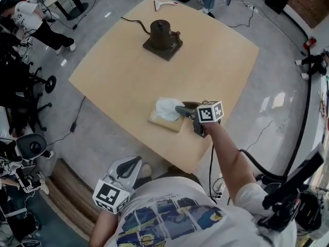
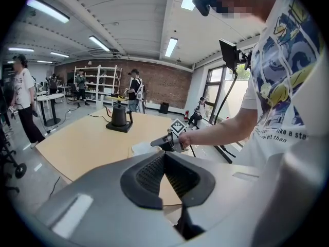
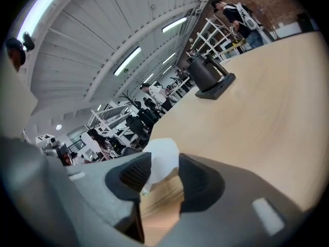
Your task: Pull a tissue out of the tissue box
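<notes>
The tan tissue box lies near the table's front edge, with a white tissue puffed up out of its top. My right gripper reaches in from the right at tissue height. In the right gripper view the tissue stands between the wide-set jaws of that gripper, and the box shows below; I see no pinch in the tissue. My left gripper hangs low by my body, off the table, its pads meeting at the tips with nothing between them.
A dark kettle on a square base stands on the far half of the wooden table, its cord trailing left. A white tool lies at the far edge. Office chairs and people fill the floor at left.
</notes>
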{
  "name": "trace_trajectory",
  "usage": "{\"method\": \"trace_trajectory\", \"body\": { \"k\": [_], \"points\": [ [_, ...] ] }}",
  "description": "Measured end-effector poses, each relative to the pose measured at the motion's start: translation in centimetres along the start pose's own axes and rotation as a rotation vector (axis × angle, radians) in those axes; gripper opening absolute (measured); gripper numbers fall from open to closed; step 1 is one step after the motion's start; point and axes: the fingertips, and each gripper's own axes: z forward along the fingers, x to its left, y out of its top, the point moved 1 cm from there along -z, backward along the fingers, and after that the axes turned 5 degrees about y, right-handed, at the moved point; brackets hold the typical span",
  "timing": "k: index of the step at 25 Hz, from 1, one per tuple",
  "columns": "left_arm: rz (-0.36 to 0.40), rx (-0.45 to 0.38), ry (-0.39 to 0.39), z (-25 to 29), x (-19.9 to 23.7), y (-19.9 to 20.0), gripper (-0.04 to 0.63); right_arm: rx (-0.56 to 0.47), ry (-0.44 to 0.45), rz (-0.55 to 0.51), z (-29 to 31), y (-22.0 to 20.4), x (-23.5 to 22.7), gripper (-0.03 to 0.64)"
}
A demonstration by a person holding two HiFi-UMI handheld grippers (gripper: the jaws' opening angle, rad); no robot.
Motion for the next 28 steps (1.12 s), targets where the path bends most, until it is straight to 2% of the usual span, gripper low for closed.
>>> {"method": "trace_trajectory", "body": {
  "k": [15, 28],
  "points": [
    [0.025, -0.037, -0.032, -0.7, 0.6, 0.1, 0.002, 0.042, -0.168, -0.299, -0.7, 0.9, 3.2, 0.006],
    [0.042, -0.098, -0.037, -3.8, 2.4, -0.2, 0.002, 0.103, -0.303, -0.511, -0.2, 0.3, 6.4, 0.003]
  ]
}}
